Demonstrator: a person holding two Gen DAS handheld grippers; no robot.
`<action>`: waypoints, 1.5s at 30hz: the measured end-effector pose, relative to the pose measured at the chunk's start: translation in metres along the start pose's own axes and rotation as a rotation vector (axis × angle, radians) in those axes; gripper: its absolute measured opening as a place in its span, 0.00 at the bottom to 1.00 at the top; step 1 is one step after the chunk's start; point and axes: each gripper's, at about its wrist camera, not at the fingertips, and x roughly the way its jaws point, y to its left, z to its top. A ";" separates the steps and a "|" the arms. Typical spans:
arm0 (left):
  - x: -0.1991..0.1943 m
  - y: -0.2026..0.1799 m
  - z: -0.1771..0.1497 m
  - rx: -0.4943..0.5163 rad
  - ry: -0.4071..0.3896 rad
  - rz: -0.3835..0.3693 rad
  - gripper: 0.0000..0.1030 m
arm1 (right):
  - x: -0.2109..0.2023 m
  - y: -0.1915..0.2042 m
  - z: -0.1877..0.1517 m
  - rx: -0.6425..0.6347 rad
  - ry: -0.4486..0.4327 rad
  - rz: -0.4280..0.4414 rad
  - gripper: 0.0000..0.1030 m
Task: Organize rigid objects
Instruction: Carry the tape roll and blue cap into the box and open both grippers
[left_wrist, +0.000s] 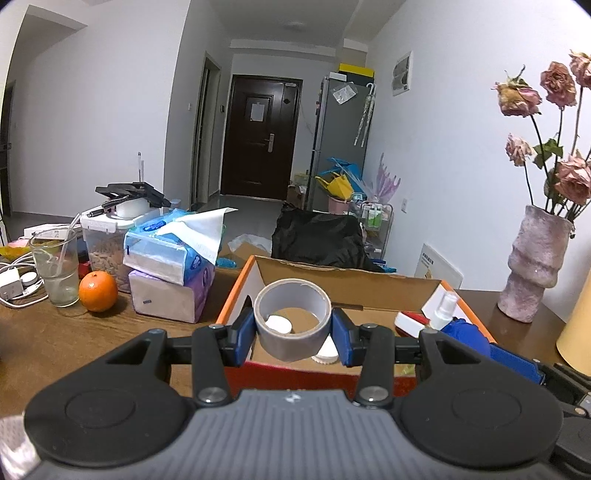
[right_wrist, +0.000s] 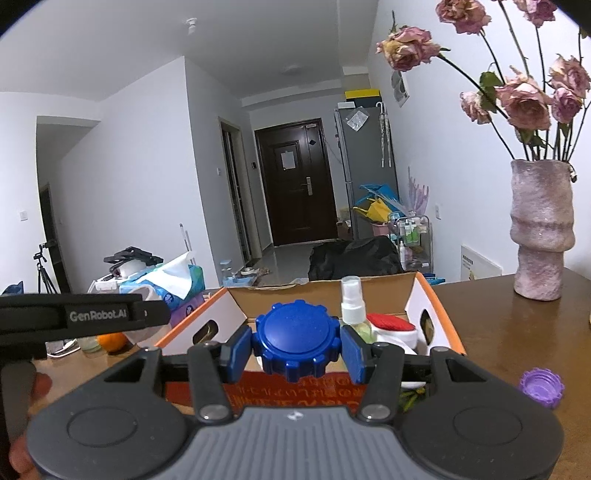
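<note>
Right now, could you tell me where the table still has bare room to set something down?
Bare wood lies between the box and the vase, behind the purple cap. Left of the box it is crowded: tissue packs, orange, glass.

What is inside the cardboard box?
In the cardboard box: a spray bottle, a red-topped white item, two white round lids. The tape roll and blue lid hide the rest.

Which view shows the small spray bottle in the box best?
The right wrist view: the spray bottle stands upright in the cardboard box, nozzle and body visible. The left wrist view catches only its white top at the box's right side.
</note>
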 end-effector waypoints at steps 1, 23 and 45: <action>0.003 0.000 0.001 0.001 -0.002 0.003 0.43 | 0.003 0.000 0.001 0.001 0.000 0.002 0.50; 0.066 0.002 0.021 0.007 -0.012 0.029 0.43 | 0.073 0.002 0.021 -0.014 0.022 -0.010 0.50; 0.122 -0.001 0.021 0.068 0.047 0.046 0.43 | 0.126 -0.003 0.034 -0.074 0.058 -0.044 0.50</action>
